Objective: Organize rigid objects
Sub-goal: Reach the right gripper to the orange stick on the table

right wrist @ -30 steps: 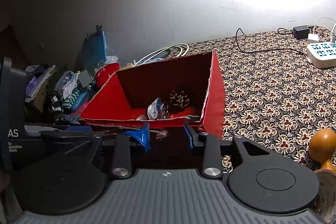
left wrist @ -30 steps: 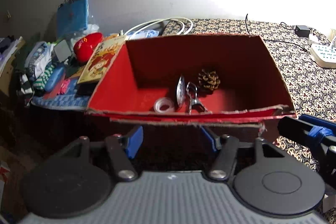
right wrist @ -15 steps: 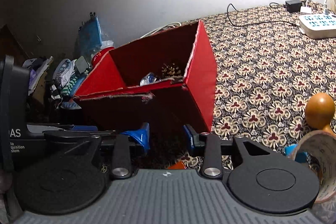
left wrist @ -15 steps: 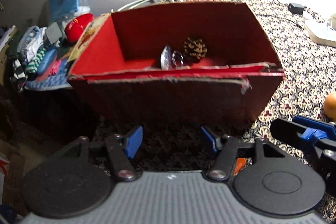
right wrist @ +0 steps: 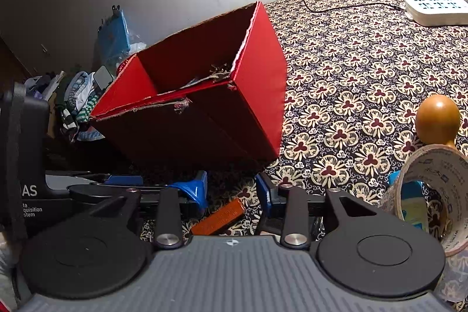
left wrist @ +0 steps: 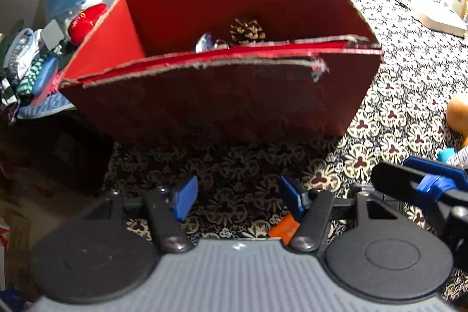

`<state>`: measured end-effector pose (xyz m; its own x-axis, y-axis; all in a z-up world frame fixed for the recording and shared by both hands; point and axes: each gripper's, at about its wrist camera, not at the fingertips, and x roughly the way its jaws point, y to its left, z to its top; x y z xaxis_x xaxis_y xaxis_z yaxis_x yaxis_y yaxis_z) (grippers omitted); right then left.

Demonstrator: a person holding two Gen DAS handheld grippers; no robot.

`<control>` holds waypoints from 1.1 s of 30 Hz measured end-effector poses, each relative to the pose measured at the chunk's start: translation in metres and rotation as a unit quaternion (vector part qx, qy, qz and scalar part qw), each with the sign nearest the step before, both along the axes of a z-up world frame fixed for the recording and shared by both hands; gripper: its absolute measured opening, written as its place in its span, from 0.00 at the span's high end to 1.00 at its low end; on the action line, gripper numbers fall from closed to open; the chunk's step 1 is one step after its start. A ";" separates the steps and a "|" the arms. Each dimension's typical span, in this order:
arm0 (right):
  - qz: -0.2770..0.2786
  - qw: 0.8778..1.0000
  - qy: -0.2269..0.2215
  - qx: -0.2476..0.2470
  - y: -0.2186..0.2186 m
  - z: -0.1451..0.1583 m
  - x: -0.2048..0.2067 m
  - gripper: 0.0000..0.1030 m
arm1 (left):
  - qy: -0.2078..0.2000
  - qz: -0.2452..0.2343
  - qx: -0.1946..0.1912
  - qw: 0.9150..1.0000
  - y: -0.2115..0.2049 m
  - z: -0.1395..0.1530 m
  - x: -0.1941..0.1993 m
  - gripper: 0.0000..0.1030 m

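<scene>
while both tongs gape empty: left gripper (left wrist: 237, 193), right gripper (right wrist: 231, 189) | ragged-edged red cardboard box (left wrist: 222, 101) holds scaly pinecone (left wrist: 247, 29) | orange battery (right wrist: 218, 217) on patterned cloth (right wrist: 351, 84)

The left wrist view looks forward and slightly down along the left tongs (left wrist: 237, 195), squarely at the near wall of the red box (left wrist: 216, 104) just ahead, close enough to see over its rim. The right wrist view looks along the right tongs (right wrist: 231, 192) from farther right, facing the same box (right wrist: 204, 119) at its corner, ahead and to the left. Both views share the box, the patterned cloth (right wrist: 351, 72) and the orange battery (right wrist: 218, 217) lying between the right tongs, which the left view catches low at its own tongs' right side (left wrist: 280, 228).
</scene>
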<state>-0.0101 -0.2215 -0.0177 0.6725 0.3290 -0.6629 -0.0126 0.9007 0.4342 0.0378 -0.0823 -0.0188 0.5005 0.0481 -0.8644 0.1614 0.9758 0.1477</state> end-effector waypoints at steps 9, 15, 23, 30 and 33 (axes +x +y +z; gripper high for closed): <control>0.004 0.999 0.042 0.004 -0.004 -0.019 -0.002 0.80 | 0.020 -0.044 -0.045 0.998 0.021 -0.027 -0.009 0.37; -0.006 0.997 0.061 0.042 -0.007 -0.024 0.005 0.80 | 0.013 -0.114 -0.065 0.991 0.012 -0.039 -0.020 0.37; -0.004 0.991 0.086 0.098 -0.007 -0.031 0.015 0.80 | 0.013 -0.161 -0.071 0.984 0.004 -0.060 -0.020 0.37; 0.000 0.989 0.104 0.104 0.003 -0.040 0.026 0.80 | 0.007 -0.184 -0.085 0.979 0.004 -0.064 -0.020 0.42; 0.001 0.989 0.107 0.104 0.007 -0.041 0.030 0.80 | 0.004 -0.190 -0.092 0.977 0.005 -0.064 -0.018 0.56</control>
<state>0.0200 -0.2145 -0.0588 0.5228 0.4746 -0.7081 0.0979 0.7917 0.6029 0.0197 -0.0769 -0.0830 0.4448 -0.2966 -0.8451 0.5179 0.8550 -0.0275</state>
